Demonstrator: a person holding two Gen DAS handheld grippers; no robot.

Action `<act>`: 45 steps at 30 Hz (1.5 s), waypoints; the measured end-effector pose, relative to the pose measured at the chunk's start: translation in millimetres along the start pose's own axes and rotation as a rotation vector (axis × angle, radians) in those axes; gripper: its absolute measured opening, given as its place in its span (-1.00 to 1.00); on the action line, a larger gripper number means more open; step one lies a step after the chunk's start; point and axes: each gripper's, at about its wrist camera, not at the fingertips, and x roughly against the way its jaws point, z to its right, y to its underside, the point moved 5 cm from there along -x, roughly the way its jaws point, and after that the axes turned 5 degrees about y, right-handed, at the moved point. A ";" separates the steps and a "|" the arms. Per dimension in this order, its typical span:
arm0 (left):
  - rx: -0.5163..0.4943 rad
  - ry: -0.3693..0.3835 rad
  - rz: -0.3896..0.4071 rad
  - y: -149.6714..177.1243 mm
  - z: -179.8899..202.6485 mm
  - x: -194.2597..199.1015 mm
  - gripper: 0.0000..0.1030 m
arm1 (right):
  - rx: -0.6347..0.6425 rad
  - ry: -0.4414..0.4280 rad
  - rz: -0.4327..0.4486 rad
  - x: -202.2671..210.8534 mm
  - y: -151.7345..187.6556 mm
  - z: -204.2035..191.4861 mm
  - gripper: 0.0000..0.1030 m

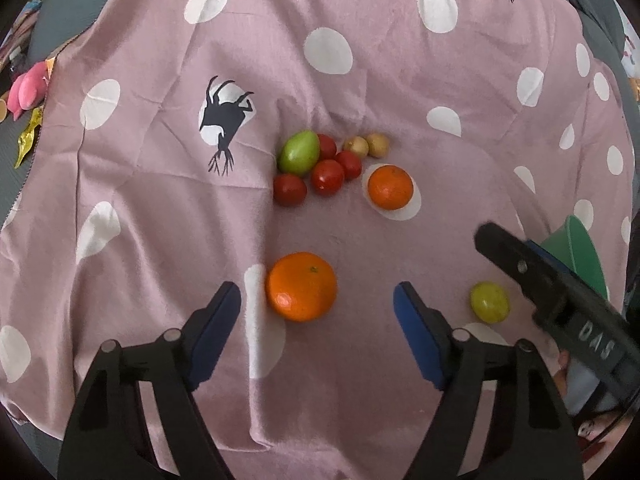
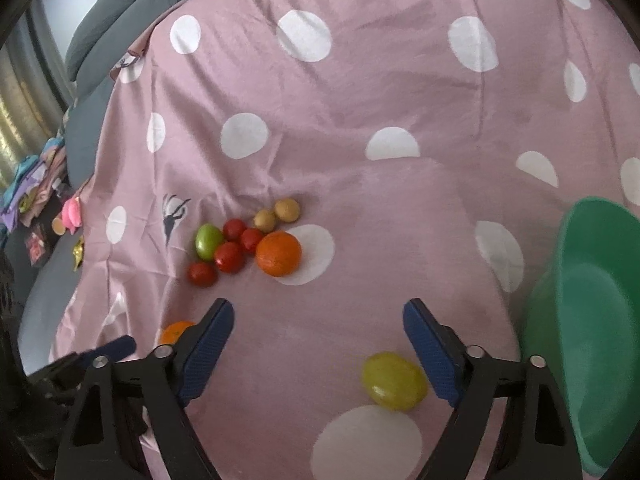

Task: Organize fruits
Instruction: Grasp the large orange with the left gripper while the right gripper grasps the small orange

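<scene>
Fruits lie on a pink polka-dot cloth. My left gripper is open and empty, with a near orange just ahead between its fingertips. Farther off lie a second orange, a green fruit, several red fruits and two tan fruits. My right gripper is open and empty; a yellow-green fruit lies low between its fingers, close to the right one. The same yellow-green fruit shows in the left wrist view. A green bowl stands at the right.
The right gripper's body crosses the right side of the left wrist view, in front of the bowl. A grey sofa borders the cloth at the left and back. A pink toy and wrappers lie off the cloth's left edge.
</scene>
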 end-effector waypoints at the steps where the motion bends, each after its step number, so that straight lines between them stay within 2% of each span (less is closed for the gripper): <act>1: -0.002 0.003 0.000 0.2 0.7 0.1 0.48 | -0.005 -0.017 -0.005 -0.9 -2.2 -1.7 0.65; 4: -0.018 0.019 -0.013 1.8 3.3 -1.9 0.30 | -0.016 -0.066 -0.022 -7.3 -9.6 -9.6 0.58; 6: -0.012 0.036 -0.030 3.5 3.4 -5.9 0.06 | 0.000 -0.070 -0.058 -16.9 -12.6 -16.7 0.42; 8: 0.001 0.043 -0.043 4.3 2.1 -9.7 -0.03 | 0.035 -0.041 -0.088 -28.9 -18.0 -23.4 0.32; 9: 0.000 0.031 -0.035 3.7 1.4 -9.8 -0.06 | 0.046 -0.026 -0.090 -33.0 -20.4 -23.9 0.19; 11: 0.000 0.018 -0.030 3.6 0.6 -9.9 -0.11 | 0.056 0.010 -0.104 -45.4 -25.8 -26.8 0.12; 16: 0.023 0.011 -0.033 2.0 -5.6 -12.0 -0.11 | 0.076 0.037 -0.166 -73.0 -29.5 -32.2 0.12; 18: 0.041 0.013 -0.036 1.7 -8.5 -14.1 -0.11 | 0.092 0.066 -0.162 -77.7 -30.9 -33.9 0.13; 30: -0.014 -0.065 -0.039 -1.2 -2.9 -28.6 -0.10 | 0.076 0.047 -0.193 -109.7 -27.7 -37.2 0.12; 32: -0.018 -0.069 -0.035 -1.5 -2.8 -30.8 -0.10 | 0.075 0.042 -0.181 -107.8 -27.1 -35.1 0.02; 33: -0.017 -0.070 -0.037 -1.5 -3.2 -33.0 -0.11 | 0.073 0.033 -0.177 -107.0 -26.6 -33.4 -0.14; 38: -0.019 -0.067 -0.023 -5.5 -1.1 -38.3 -0.10 | 0.064 0.046 -0.163 -99.8 -25.5 -25.8 -0.14; 45: 0.026 -0.004 -0.020 -7.0 -1.0 -39.9 -0.13 | 0.015 0.044 -0.113 -66.9 -21.4 -9.1 -0.14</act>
